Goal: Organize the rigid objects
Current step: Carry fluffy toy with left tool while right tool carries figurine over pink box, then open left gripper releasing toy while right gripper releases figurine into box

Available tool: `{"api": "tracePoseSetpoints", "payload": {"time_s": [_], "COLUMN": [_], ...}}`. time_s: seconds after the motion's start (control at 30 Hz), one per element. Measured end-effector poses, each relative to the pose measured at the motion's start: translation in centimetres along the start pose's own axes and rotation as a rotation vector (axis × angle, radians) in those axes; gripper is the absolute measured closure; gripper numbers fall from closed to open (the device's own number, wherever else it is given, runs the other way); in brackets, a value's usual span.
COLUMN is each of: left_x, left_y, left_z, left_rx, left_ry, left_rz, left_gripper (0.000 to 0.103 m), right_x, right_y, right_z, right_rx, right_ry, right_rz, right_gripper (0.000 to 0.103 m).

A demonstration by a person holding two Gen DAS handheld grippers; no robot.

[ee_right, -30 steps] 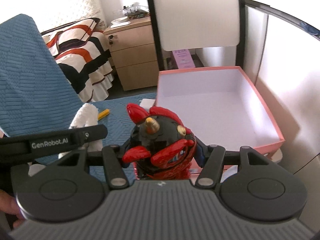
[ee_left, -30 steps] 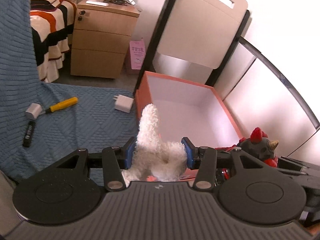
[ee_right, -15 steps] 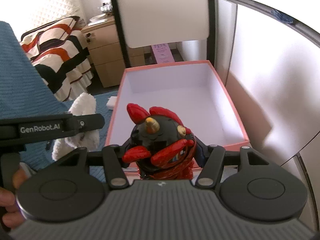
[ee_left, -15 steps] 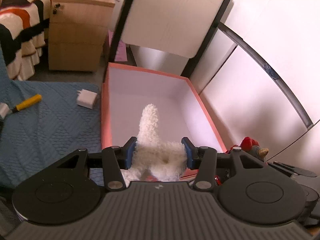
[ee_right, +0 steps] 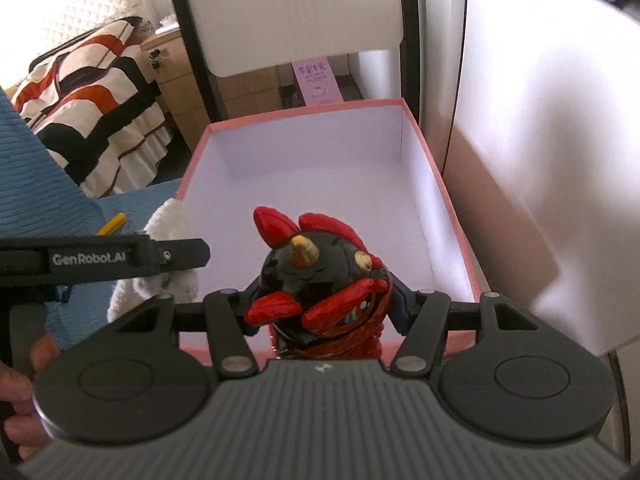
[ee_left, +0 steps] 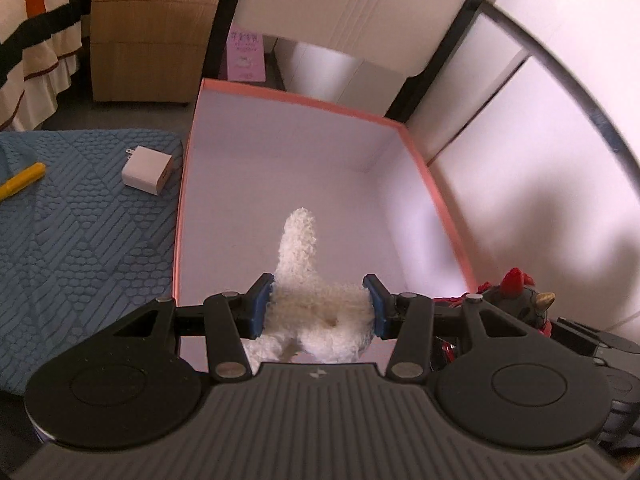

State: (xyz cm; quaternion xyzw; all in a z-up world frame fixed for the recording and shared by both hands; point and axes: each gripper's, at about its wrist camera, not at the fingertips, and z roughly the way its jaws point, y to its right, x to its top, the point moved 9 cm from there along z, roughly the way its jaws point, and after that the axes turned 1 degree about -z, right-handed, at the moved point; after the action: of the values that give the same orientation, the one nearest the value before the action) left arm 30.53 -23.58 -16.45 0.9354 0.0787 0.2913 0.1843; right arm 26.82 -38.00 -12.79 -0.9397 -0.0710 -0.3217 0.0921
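Observation:
My left gripper (ee_left: 318,306) is shut on a white fluffy plush toy (ee_left: 308,280), whose long part sticks up over the near end of a pink-rimmed box (ee_left: 178,216) with a white inside. My right gripper (ee_right: 322,304) is shut on a black and red horned figurine (ee_right: 320,276), held just over the near edge of the same pink-rimmed box (ee_right: 452,216). The figurine (ee_left: 524,300) shows at the right of the left wrist view. The plush toy (ee_right: 172,232) and the left gripper's arm appear at the left of the right wrist view.
A blue quilted mat (ee_left: 80,240) left of the box carries a white charger (ee_left: 147,170) and a yellow-handled tool (ee_left: 20,182). Behind the box stand a wooden drawer unit (ee_left: 152,36), a pink carton (ee_left: 245,56) and a striped bed (ee_right: 92,92). White panels (ee_right: 540,120) flank the box's right side.
Both grippers have moved forward and lower toward the box, still carrying the plush toy and the figurine. The box now fills the middle of both views; the mat has slid off to the left.

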Motion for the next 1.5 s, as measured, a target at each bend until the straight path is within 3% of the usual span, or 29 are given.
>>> {"api": "tracePoseSetpoints", "payload": {"time_s": [0.27, 0.7, 1.0, 1.5], "left_x": [0.8, 1.0, 0.9, 1.8], "left_y": [-0.6, -2.2, -1.3, -0.2], "left_z": [5.9, 11.1, 10.2, 3.2], "left_rx": [0.084, 0.105, 0.103, 0.074], "left_ry": [-0.059, -0.126, -0.115, 0.0], "left_rz": [0.034, -0.012, -0.013, 0.047], "left_gripper": [0.048, 0.048, 0.045, 0.045], "right_x": [0.1, -1.5, -1.2, 0.7], "right_y": [0.9, 2.3, 2.3, -0.1], "right_z": [5.3, 10.7, 10.7, 5.7], "right_rx": [0.023, 0.022, 0.018, 0.02], "right_ry": [-0.064, -0.18, -0.171, -0.071], "right_rz": [0.0, 0.004, 0.006, 0.007], "right_gripper": [0.041, 0.041, 0.039, 0.039]}}
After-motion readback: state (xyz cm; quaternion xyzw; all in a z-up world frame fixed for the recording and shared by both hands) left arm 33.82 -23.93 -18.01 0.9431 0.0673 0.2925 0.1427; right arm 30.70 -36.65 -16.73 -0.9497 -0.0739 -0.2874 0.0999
